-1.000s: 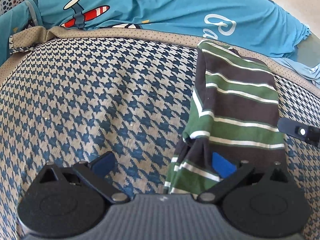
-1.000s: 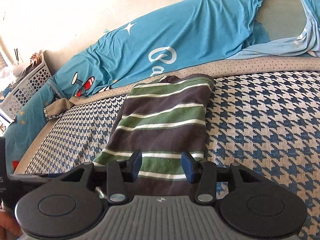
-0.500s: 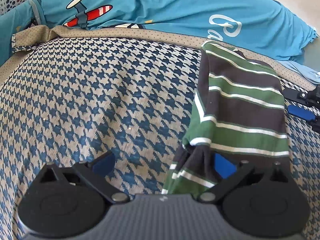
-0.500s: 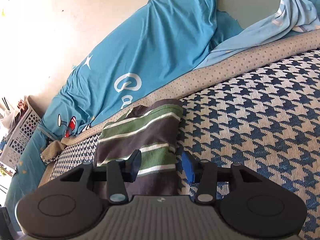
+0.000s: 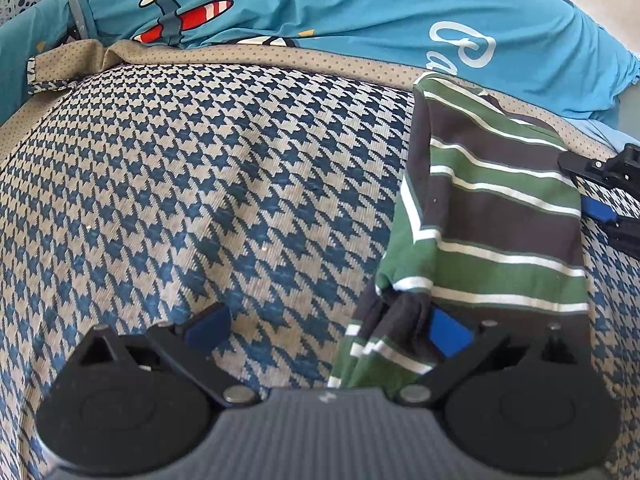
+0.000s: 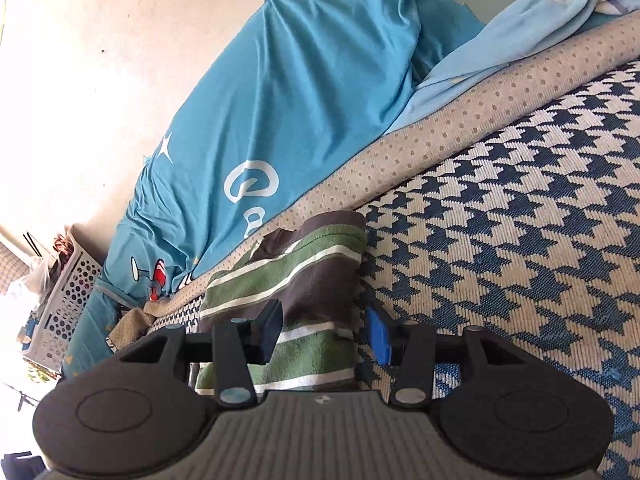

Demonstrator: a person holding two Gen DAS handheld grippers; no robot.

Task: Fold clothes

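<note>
**Striped garment lies folded on the houndstooth bed cover, both tongs at its edges**

The striped garment (image 5: 500, 216), in green, brown and white bands, lies as a long folded strip on the blue-and-cream houndstooth cover (image 5: 200, 184) of the bed. Its far end reaches the dotted beige border (image 5: 256, 56) of that cover, next to a teal quilt (image 5: 340, 8) printed with a red-and-white aeroplane and white lettering.

The left tongs (image 5: 326, 326) stand spread wide. The right-hand blue pad (image 5: 450, 334) sits against the bunched near corner of the garment; the other pad hangs over bare cover, so nothing is pinched between them.

The right tongs (image 6: 326, 332) are partly spread and straddle the garment's long edge: one pad lies over the stripes, the blue one (image 6: 380, 334) is just beside the edge on the houndstooth (whether either pad presses the cloth cannot be told). In the left wrist view these same tongs show at the garment's far right side.

A perforated white laundry basket (image 6: 64, 312) stands by the wall past the end of the bed.
</note>
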